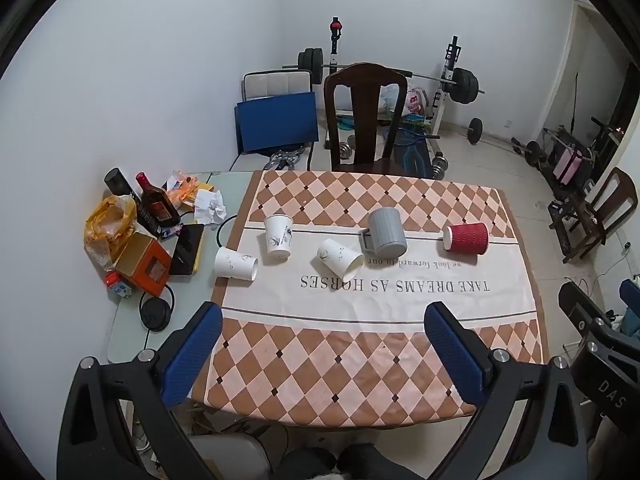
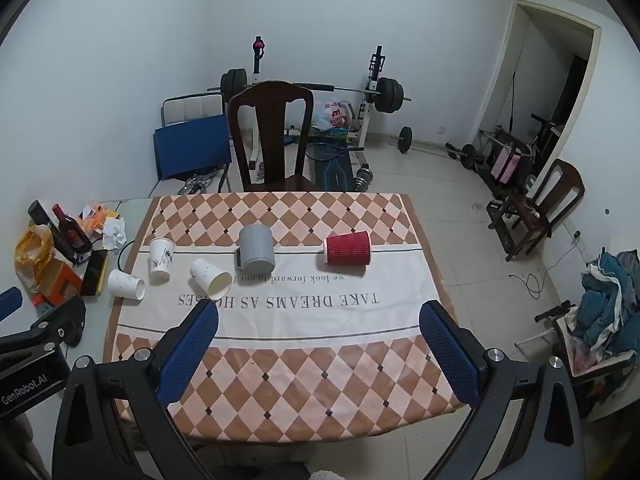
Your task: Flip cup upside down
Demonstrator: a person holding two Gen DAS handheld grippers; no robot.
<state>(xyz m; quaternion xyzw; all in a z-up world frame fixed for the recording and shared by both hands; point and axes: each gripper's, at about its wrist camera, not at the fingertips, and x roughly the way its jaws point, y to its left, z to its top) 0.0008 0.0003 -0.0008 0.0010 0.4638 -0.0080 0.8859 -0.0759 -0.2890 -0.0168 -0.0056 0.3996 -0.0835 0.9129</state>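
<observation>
Several cups are spread across a checkered tablecloth point(image 1: 360, 360). A red ribbed paper cup point(image 1: 466, 239) point(image 2: 347, 249) lies on its side at the right. A grey mug point(image 1: 386, 232) point(image 2: 256, 250) stands rim-down with its handle to the left. A white paper cup point(image 1: 278, 236) point(image 2: 161, 259) stands upright. Two more white paper cups lie on their sides, one at the middle point(image 1: 341, 259) point(image 2: 211, 279) and one at the left edge point(image 1: 236, 263) point(image 2: 126, 283). My left gripper point(image 1: 322, 320) and right gripper point(image 2: 318, 320) are both open and empty, held above the near edge of the table.
Clutter fills the table's left side: a dark bottle point(image 1: 154, 204), an orange box point(image 1: 146, 262), a yellow bag point(image 1: 108, 224), a phone point(image 1: 186, 250), crumpled paper point(image 1: 210, 206). A wooden chair point(image 1: 366, 116) stands behind the table. Weights and a bench are beyond.
</observation>
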